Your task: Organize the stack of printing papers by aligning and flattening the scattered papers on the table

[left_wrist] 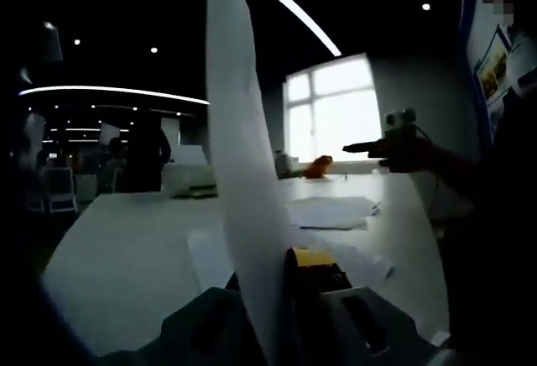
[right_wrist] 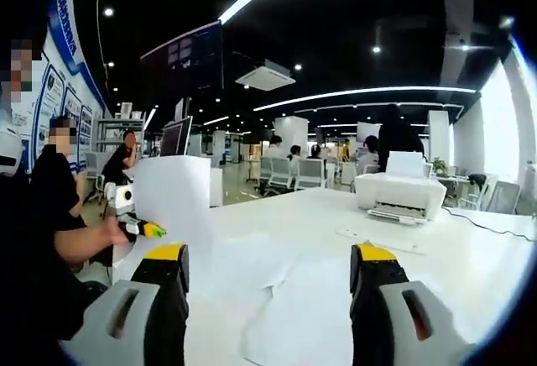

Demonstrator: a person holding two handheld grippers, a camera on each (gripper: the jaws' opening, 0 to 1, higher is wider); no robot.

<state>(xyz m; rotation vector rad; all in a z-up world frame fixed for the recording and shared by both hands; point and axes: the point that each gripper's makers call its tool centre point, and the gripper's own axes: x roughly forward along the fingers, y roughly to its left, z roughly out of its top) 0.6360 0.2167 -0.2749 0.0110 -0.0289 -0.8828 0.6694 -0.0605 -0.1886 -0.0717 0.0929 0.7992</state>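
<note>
A wide white table [right_wrist: 470,257] is seen across the lower half of the right gripper view, smooth and bare toward its far right edge, with a white printer [right_wrist: 400,190] set right of centre. Flat loose papers [right_wrist: 285,299] lie between the spread jaws of the right gripper [right_wrist: 268,278], which grips nothing. In the left gripper view, one thin upright sheet [left_wrist: 243,173] is pinched edge-on by the left gripper [left_wrist: 289,278] at centre, and scattered sheets [left_wrist: 331,212] rest mid-table.
</note>
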